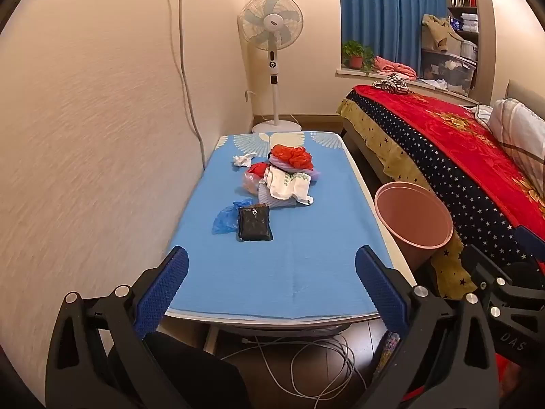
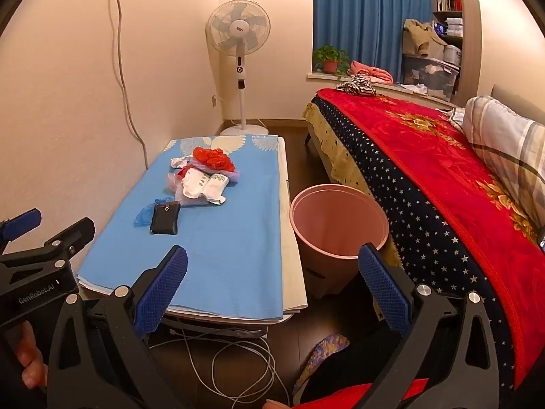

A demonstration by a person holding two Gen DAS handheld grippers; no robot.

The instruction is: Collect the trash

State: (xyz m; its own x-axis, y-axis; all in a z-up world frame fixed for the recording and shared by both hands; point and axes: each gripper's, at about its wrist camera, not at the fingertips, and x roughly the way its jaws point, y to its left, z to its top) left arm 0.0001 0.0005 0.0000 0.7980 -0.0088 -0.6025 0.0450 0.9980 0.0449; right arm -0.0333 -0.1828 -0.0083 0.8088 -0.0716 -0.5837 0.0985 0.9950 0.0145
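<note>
Left wrist view: left gripper jaws spread wide, nothing between the blue pads, poised over the near end of the table, which carries a blue cloth. Pink bin stands on the floor between table and bed, just beside the table's right edge; what shows of its inside looks bare, bottom not visible. Trash lies mid-table to far: a black pouch nearest, touching a crumpled blue bag at its left; beyond them a pile of white wrappers and clear plastic topped by a red bag; a small white tissue to the pile's far left. Right wrist view: right gripper likewise wide apart and holding nothing, over the table's near right corner. Bin inside seen deeper here, no contents visible. Pouch, blue bag, pile all apart from both grippers. Left gripper enters at the left edge.
</note>
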